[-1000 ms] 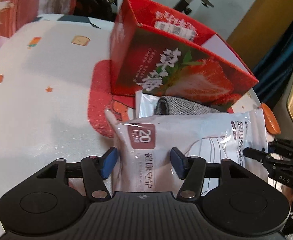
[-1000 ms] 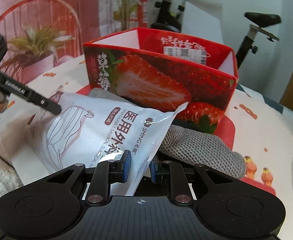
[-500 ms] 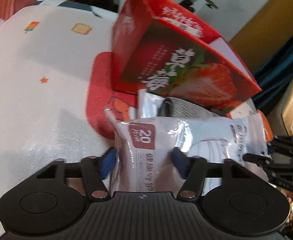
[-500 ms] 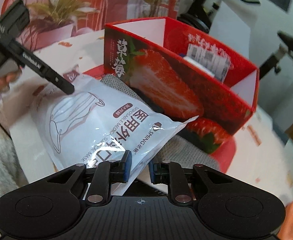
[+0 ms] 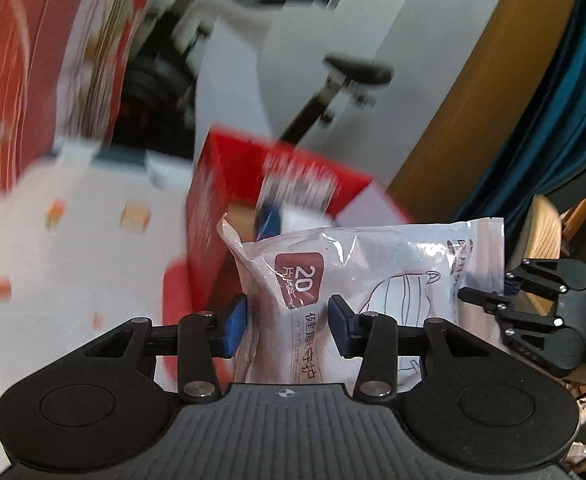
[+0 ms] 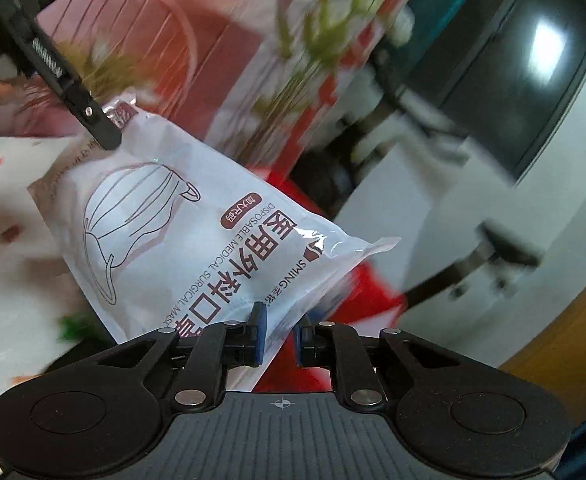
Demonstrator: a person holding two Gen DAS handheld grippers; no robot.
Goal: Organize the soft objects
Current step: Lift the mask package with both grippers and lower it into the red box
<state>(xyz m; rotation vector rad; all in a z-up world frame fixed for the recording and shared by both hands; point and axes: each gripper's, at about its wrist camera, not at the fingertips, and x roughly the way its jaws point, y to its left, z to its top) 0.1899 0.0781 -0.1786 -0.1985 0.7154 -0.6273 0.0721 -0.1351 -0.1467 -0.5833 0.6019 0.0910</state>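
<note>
A white plastic pack of surgical masks [image 5: 373,280] hangs in the air between both grippers. My left gripper [image 5: 287,328] is shut on its near end, blue pads against both sides. My right gripper [image 6: 279,336] is shut on the opposite corner of the mask pack [image 6: 197,240]. The red strawberry box [image 5: 277,184] sits open behind and below the pack, blurred by motion. The left gripper's finger shows in the right wrist view [image 6: 73,92], and the right gripper shows at the right of the left wrist view [image 5: 541,308].
A white tablecloth [image 5: 73,240] with small prints covers the table, with a red mat [image 5: 173,300] under the box. An exercise bike [image 5: 345,80], a wooden door [image 5: 473,100] and a blue curtain [image 5: 565,120] stand behind.
Both grippers have lifted the mask pack off the grey cloth and table to above the box's height. The views tilted upward and are blurred.
</note>
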